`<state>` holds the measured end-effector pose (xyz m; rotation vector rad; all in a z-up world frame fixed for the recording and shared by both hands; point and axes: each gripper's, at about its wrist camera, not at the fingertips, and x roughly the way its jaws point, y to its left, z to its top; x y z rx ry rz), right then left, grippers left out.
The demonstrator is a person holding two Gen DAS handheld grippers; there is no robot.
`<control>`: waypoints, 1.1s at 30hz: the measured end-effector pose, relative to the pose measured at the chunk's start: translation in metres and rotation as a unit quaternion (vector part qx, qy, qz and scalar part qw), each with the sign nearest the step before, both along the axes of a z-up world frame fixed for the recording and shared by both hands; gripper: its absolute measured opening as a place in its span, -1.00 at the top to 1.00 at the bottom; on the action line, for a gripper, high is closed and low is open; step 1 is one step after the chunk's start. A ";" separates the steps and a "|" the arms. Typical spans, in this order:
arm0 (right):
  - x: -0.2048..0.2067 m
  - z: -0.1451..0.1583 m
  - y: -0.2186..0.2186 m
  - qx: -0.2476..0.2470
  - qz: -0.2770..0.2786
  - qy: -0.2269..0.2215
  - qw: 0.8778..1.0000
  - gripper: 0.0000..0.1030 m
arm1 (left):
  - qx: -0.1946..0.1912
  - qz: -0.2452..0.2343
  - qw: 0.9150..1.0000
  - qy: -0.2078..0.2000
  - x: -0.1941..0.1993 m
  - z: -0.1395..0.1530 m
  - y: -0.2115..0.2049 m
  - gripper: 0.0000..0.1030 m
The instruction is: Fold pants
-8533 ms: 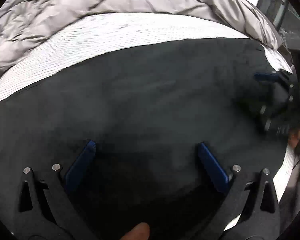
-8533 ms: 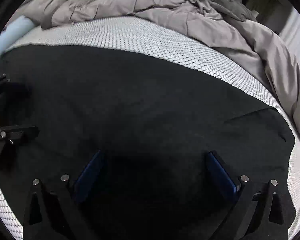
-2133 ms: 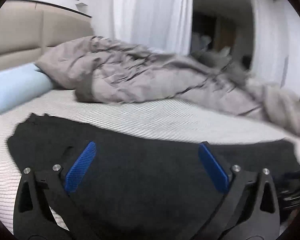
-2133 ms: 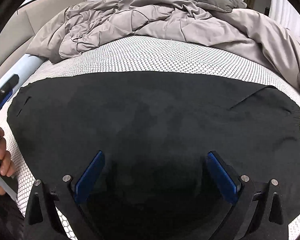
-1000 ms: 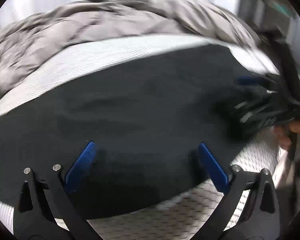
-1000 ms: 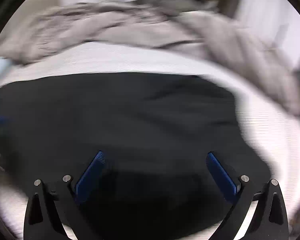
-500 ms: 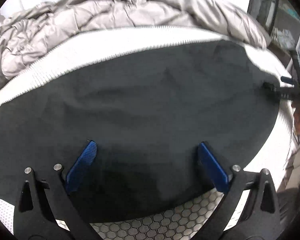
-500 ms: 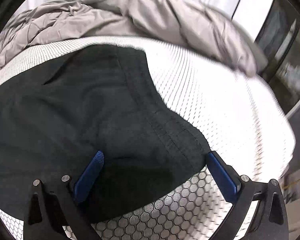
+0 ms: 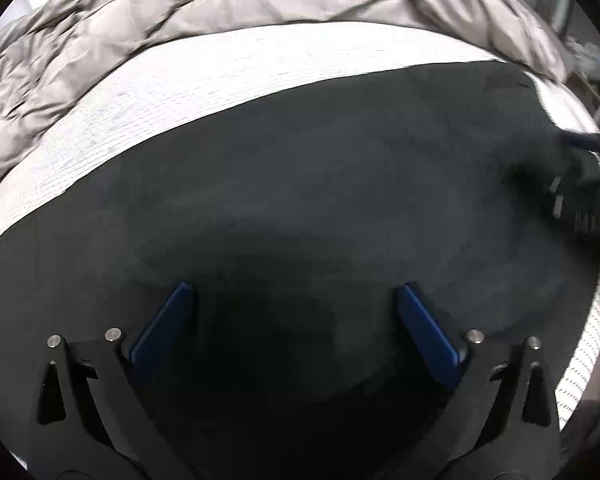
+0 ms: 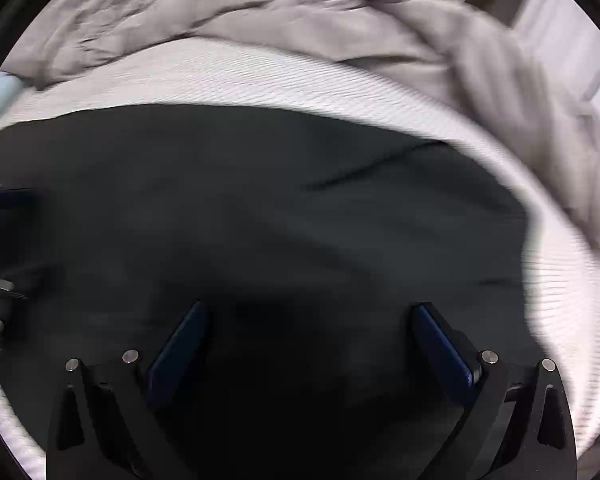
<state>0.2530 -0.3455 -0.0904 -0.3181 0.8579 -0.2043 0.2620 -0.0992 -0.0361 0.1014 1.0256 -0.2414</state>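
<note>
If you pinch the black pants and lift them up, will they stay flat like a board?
Probably not. The pants lie limp with soft wrinkles on the bed, so they would likely droop and hang. They look like thin cloth, so probably light. Being spread wide, one pinch would likely leave most of them dragging.

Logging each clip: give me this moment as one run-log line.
stage: pre-grasp | pants: flat on mattress | left gripper: open above pants | right gripper: open above pants | comforter: bunched behind
</note>
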 end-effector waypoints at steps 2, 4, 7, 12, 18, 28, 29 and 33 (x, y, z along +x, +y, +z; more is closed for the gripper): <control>0.004 0.004 -0.050 0.000 -0.126 -0.025 0.992 -1.00 | -0.004 0.014 1.000 0.001 -0.001 0.000 0.012 -1.00; 0.000 0.009 -0.068 0.056 -0.131 -0.035 0.989 -0.99 | -0.004 0.017 1.000 0.002 -0.002 0.004 0.017 -0.97; -0.016 0.026 -0.053 0.023 -0.086 -0.065 0.994 -0.99 | -0.019 0.011 1.000 -0.018 -0.014 0.025 0.023 -0.70; -0.011 0.037 -0.005 0.131 0.015 -0.047 0.990 -0.99 | -0.052 -0.013 0.997 -0.057 -0.007 0.049 0.011 -0.81; 0.029 0.001 0.050 0.129 0.090 0.030 0.987 -0.99 | 0.005 -0.024 1.000 -0.004 0.032 0.002 -0.012 -0.84; 0.029 0.013 -0.052 0.075 -0.128 -0.033 0.988 -0.99 | -0.022 0.020 1.000 -0.007 0.037 0.006 0.015 -0.81; 0.022 0.018 -0.049 0.074 -0.124 -0.042 0.989 -0.99 | -0.035 0.019 0.999 -0.009 0.035 0.012 0.012 -0.77; -0.001 0.032 -0.026 0.106 -0.049 -0.053 0.992 -1.00 | -0.049 -0.015 0.998 -0.033 0.024 0.029 -0.018 -0.77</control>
